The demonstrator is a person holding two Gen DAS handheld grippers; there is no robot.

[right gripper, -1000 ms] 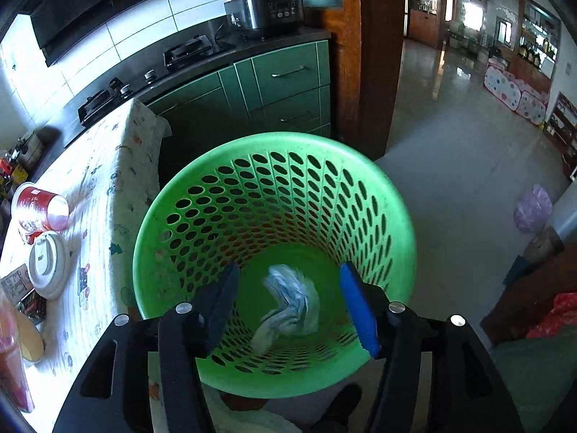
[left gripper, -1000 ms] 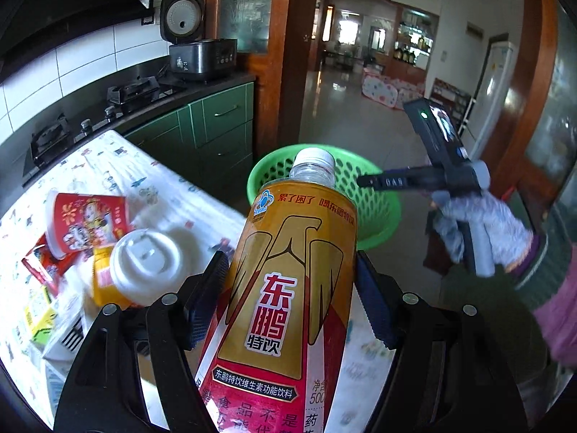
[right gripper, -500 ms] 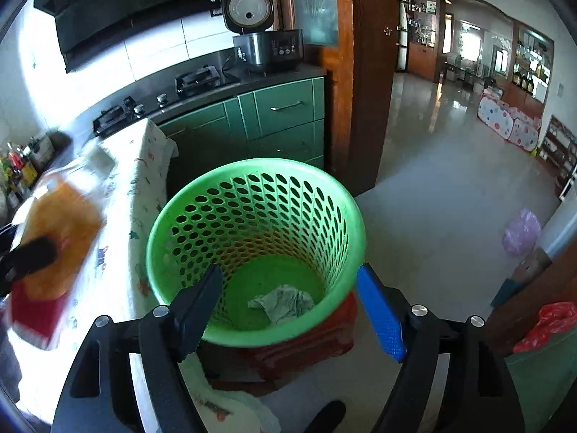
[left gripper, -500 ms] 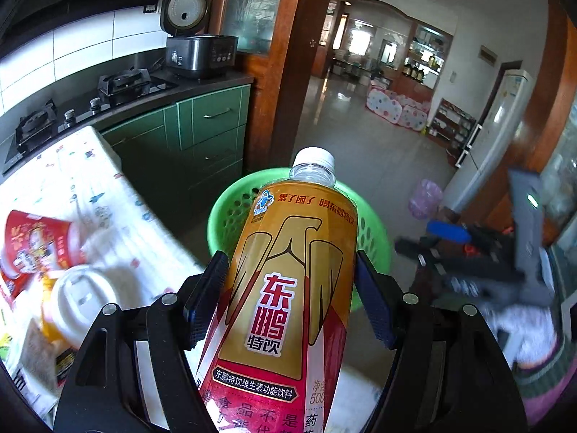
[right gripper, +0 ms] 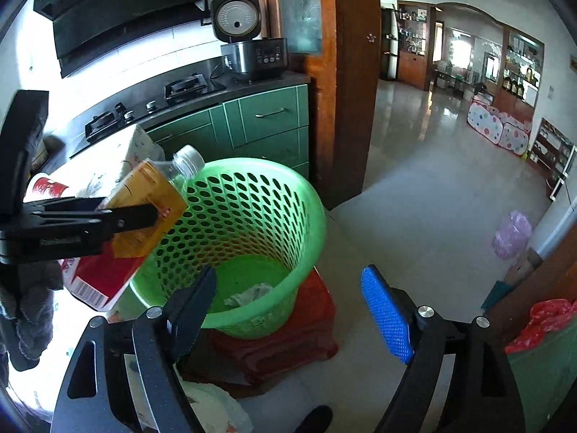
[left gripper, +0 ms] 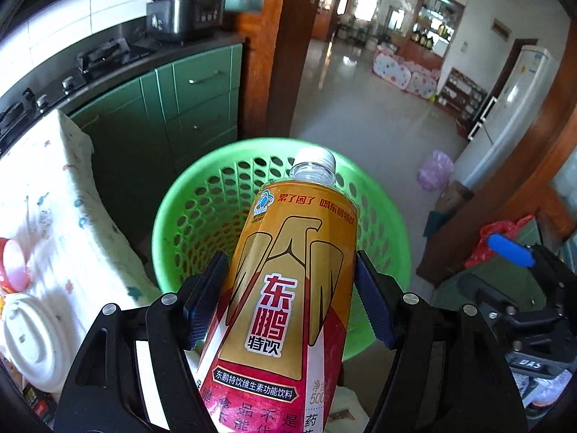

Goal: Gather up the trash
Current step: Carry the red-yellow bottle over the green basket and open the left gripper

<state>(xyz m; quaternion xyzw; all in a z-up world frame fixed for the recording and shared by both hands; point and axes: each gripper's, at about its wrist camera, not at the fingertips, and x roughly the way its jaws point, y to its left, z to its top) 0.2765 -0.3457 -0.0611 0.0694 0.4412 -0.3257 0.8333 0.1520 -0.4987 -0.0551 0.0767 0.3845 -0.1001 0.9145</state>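
A gold-and-red drink bottle [left gripper: 288,288] with a white cap is held by its body in my left gripper [left gripper: 288,299], which is shut on it. The bottle is tilted cap-first over the near rim of the green perforated basket [left gripper: 173,216]. The right wrist view shows the same bottle [right gripper: 144,209] in the left gripper [right gripper: 126,216] at the basket's [right gripper: 306,209] left rim. A crumpled paper [right gripper: 249,294] lies on the basket floor. My right gripper [right gripper: 288,306] hangs back from the basket, its jaws opening with nothing between them.
A table with a patterned cloth [left gripper: 54,198] stands left of the basket and bears a white-lidded cup [left gripper: 32,335] and a red cup [right gripper: 47,187]. The basket rests on a red stool [right gripper: 288,346]. Green cabinets [right gripper: 267,119] and a wooden door frame [right gripper: 342,90] stand behind.
My left gripper carried the bottle from above the table to the basket's rim. My right gripper drew back from inside the basket, its jaws widened, and the paper now lies on the basket floor.
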